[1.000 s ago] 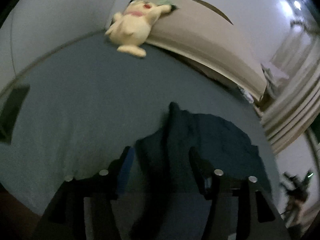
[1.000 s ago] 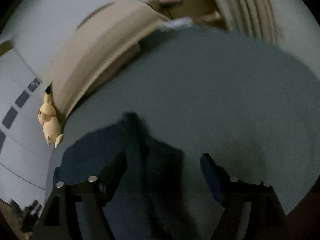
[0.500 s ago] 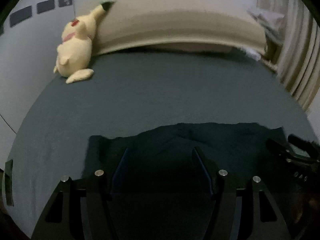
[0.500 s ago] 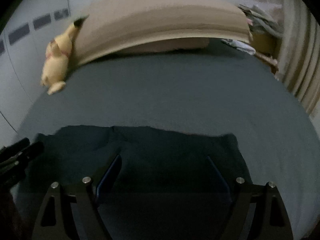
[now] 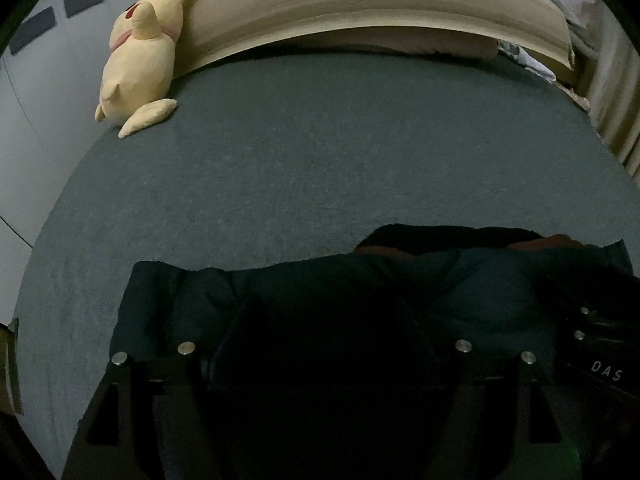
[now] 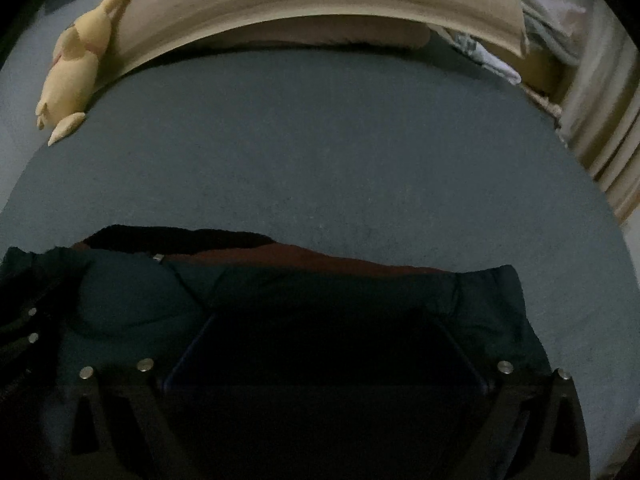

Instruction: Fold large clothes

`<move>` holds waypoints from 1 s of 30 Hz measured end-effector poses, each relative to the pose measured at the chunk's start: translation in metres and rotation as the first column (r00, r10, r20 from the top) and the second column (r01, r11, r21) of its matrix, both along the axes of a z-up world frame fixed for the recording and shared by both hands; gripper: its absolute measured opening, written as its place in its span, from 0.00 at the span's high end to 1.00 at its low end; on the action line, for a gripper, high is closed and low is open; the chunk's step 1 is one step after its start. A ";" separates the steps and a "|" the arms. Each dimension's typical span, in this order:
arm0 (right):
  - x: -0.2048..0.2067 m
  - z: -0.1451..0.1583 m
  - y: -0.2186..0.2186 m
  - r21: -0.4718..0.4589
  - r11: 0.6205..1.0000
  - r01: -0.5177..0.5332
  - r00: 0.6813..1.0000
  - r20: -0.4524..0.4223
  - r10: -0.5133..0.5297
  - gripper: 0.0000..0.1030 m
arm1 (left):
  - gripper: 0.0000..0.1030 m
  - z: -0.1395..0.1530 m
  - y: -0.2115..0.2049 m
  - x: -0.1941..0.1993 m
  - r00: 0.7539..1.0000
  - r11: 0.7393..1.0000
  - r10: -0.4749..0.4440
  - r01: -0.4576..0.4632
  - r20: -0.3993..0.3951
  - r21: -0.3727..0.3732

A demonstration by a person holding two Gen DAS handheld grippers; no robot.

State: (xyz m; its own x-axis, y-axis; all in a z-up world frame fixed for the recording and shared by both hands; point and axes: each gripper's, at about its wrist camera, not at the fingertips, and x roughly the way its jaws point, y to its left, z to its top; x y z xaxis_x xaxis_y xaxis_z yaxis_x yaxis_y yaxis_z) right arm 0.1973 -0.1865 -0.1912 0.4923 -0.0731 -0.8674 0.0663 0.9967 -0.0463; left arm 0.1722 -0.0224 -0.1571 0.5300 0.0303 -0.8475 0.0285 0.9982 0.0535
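- Here, the dark teal garment (image 5: 328, 280) lies folded across the near part of the bed (image 5: 320, 152), its far edge running left to right; same garment in the right wrist view (image 6: 320, 292).
- A reddish-brown layer (image 6: 304, 258) and a black one (image 6: 180, 238) show just beyond its far edge, underneath it.
- Left claw (image 5: 326, 312): jaws opening, fingers spread over the cloth, pads not pressing on it. Released.
- Right claw (image 6: 320, 328): jaws opening, fingers spread wide over the garment's right half; nothing pinched. Released.
- Both claws point steeply down at the garment, side by side; the right claw's body (image 5: 592, 344) shows at the right edge of the left view, the left claw's (image 6: 24, 320) at the left edge of the right view.
- Yellow plush toy (image 5: 140, 56) lies at the far left of the bed, against the beige headboard (image 5: 360, 4).
- Curtains (image 6: 600, 120) hang at far right.
- Lighting dim; fingertip contact with the fabric is hard to tell.
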 end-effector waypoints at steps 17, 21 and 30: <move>-0.180 0.083 -0.017 0.106 0.993 -0.043 0.978 0.209 0.020 0.00 | 0.26 0.068 0.031 -0.155 0.983 0.995 -0.064 0.077 0.172 -0.070; -0.237 0.061 -0.018 0.159 0.986 -0.053 0.978 0.209 0.019 0.00 | 0.26 0.050 0.042 -0.210 0.980 0.996 -0.056 0.067 0.190 -0.051; -0.269 0.016 -0.019 0.121 0.992 -0.042 0.975 0.221 0.014 0.00 | 0.24 0.007 0.045 -0.243 0.981 1.000 -0.026 0.028 0.195 -0.004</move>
